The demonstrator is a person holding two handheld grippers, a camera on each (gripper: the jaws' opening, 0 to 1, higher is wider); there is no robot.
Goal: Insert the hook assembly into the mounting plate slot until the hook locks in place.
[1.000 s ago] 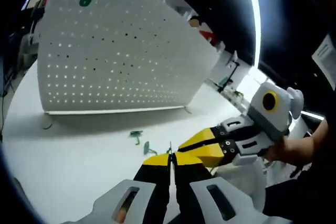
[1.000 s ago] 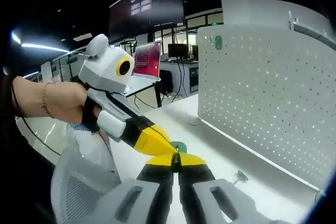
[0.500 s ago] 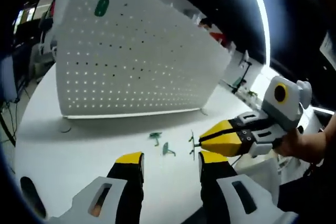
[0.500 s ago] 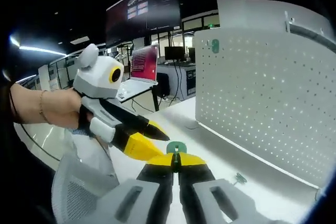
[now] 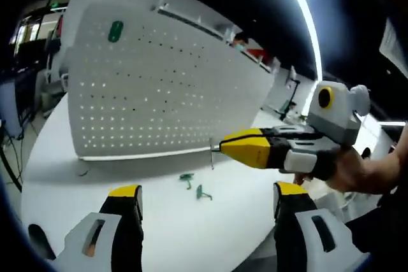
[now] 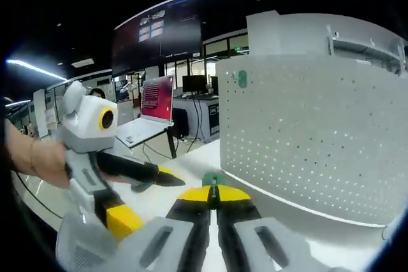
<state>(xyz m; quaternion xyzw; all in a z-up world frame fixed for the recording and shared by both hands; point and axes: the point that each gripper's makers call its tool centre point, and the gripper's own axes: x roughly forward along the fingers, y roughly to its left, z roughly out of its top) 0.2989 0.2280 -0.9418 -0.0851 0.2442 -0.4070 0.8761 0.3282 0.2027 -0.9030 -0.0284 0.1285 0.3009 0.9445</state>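
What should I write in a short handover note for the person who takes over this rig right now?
Left hand-held gripper: open, holding nothing.
Right hand-held gripper: shut on the small green plastic hook with a thin metal pin, raised above the white table in front of the white perforated mounting plate.
One green oval piece sits near the plate's upper corner. Two more small green hook parts lie on the table before the plate.
Done: hook picked up.
Left: bring it to a plate slot and push until it locks.
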